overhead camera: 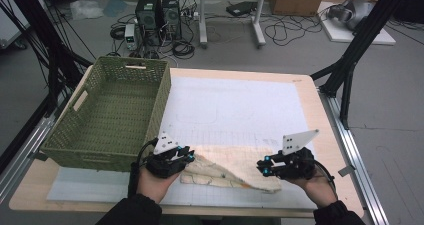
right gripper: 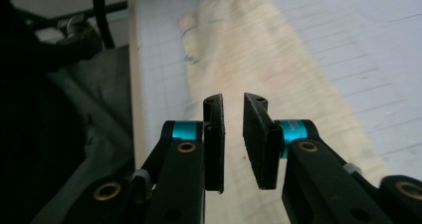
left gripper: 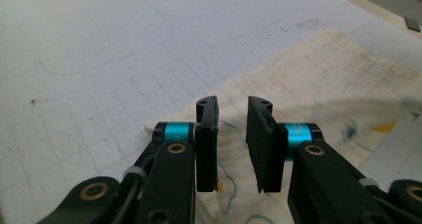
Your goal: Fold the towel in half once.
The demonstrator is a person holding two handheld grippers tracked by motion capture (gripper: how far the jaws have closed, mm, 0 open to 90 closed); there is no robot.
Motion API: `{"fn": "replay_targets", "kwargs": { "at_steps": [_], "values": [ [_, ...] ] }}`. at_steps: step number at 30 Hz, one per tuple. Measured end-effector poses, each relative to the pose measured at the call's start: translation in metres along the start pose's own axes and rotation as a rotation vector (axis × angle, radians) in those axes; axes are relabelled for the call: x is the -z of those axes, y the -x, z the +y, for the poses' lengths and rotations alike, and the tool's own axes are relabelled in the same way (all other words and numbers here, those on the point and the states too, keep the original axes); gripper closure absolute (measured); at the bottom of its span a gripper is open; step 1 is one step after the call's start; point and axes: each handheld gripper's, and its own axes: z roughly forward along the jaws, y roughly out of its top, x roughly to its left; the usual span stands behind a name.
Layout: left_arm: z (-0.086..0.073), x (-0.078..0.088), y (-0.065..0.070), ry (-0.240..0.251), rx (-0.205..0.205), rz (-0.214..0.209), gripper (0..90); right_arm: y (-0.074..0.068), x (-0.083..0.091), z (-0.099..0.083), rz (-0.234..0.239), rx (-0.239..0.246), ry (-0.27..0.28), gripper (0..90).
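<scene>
A cream cloth [overhead camera: 235, 167] with stains and stitched lines lies folded on the white gridded mat near the table's front edge. My left gripper [overhead camera: 189, 157] sits at the cloth's left end, open, with a narrow gap between its jaws. In the left gripper view the cloth [left gripper: 318, 79] spreads ahead and beneath the left gripper [left gripper: 232, 104]. My right gripper [overhead camera: 261, 166] hovers at the cloth's right end, also open. In the right gripper view the cloth [right gripper: 263, 59] runs away blurred under the right gripper [right gripper: 233, 102]. Nothing is held between either pair of jaws.
A green woven basket [overhead camera: 85, 135] stands on the table's left side, close to my left hand. The white mat [overhead camera: 235, 105] covers most of the wooden table [overhead camera: 327, 135]. Beyond the table lie cables, computer towers and cardboard boxes on the floor.
</scene>
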Motion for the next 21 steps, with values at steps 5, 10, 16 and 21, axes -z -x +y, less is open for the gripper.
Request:
{"fn": "replay_targets", "kwargs": {
  "at_steps": [5, 10, 16, 21],
  "values": [
    [-0.001, -0.023, -0.007, -0.035, 0.018, 0.021, 71.1, 0.036, -0.008, -0.013, -0.130, -0.062, -0.063, 65.1],
    [-0.007, -0.044, -0.016, -0.121, -0.015, 0.066, 69.7, 0.074, -0.022, -0.042, -0.225, -0.176, -0.114, 56.9],
    [-0.011, -0.059, -0.017, -0.170, -0.053, 0.080, 89.6, 0.081, -0.029, -0.046, -0.241, -0.148, -0.148, 72.4],
    [-0.006, -0.053, -0.010, -0.111, -0.048, 0.075, 90.0, 0.079, -0.027, -0.045, -0.226, -0.129, -0.161, 84.2]
  ]
}}
